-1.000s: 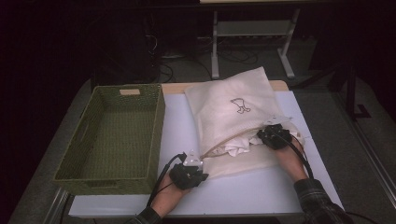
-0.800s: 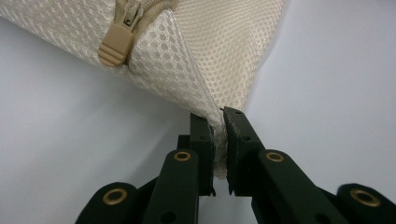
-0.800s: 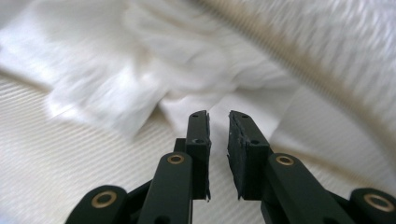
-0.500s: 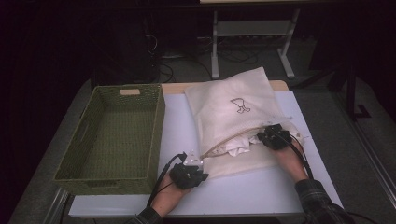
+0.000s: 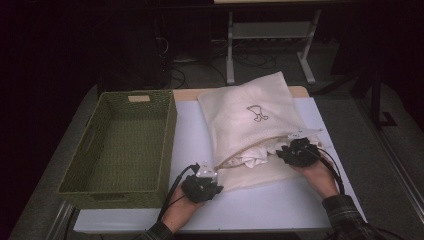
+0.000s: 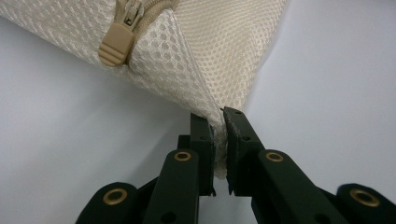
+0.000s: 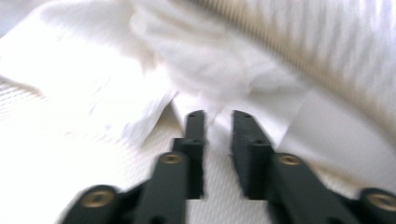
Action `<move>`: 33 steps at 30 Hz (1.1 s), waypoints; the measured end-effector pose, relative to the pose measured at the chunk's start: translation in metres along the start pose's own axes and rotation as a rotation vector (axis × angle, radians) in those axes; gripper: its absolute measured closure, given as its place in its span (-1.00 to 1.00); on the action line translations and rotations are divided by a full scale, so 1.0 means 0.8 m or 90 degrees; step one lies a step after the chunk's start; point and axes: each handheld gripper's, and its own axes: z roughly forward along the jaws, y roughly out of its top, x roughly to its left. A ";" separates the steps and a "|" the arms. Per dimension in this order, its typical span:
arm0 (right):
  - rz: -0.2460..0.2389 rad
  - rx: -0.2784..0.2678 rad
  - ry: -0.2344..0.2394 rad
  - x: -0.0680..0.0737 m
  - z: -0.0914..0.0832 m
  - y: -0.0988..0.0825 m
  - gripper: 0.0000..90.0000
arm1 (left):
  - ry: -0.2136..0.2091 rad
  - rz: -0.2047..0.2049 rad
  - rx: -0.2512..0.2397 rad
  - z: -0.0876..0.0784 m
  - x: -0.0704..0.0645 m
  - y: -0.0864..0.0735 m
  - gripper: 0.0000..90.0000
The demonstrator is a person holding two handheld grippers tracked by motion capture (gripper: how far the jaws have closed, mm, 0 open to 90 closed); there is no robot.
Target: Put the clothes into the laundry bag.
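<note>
Nearest the person, the left gripper point(image 5: 207, 181) sits at the front-left corner of the mesh laundry bag point(image 5: 250, 120), jaws pinched tight on that corner w/ the mesh squeezed between the pads, as its own view shows point(image 6: 219, 135); the beige zip pull point(image 6: 116, 44) lies just beyond. Bag rests flat on the white table point(image 5: 280, 205), right of centre, zip mouth facing the person and gaping. A bit further in, the right gripper point(image 5: 295, 152) is at the mouth, over the white garment point(image 5: 252, 159) that spills from it; its jaws have just been opening and stand part open point(image 7: 218, 126), w/ white cloth lying between the tips but nothing pressed, so no grip as far as the blurred view shows. Handling, prob.: garment is light, limp, bunches easily; best taken at a raised fold or hem edge near the mouth, not the flat middle, or the jaws may snag the mesh below. Bag itself is floppy and would prob. drag along, hence the corner hold. Far left, the green woven basket point(image 5: 65, 187) stands empty, well apart from the bag.
</note>
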 end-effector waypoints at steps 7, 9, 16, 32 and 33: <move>-0.022 0.026 -0.060 -0.001 0.036 0.002 0.65 | -0.001 0.000 0.000 0.001 0.000 0.000 0.83; -0.022 0.014 -0.066 -0.002 0.038 0.005 0.74 | -0.002 -0.001 0.000 0.001 0.000 0.000 0.83; -0.007 -0.023 -0.080 -0.009 0.064 0.021 0.86 | 0.000 0.002 0.002 0.000 0.000 0.000 0.83; -0.068 0.011 0.106 0.060 0.043 0.010 0.54 | 0.000 -0.003 -0.001 -0.001 -0.001 0.001 0.84; -0.068 0.011 0.106 0.060 0.043 0.010 0.54 | 0.000 -0.003 -0.001 -0.001 -0.001 0.001 0.84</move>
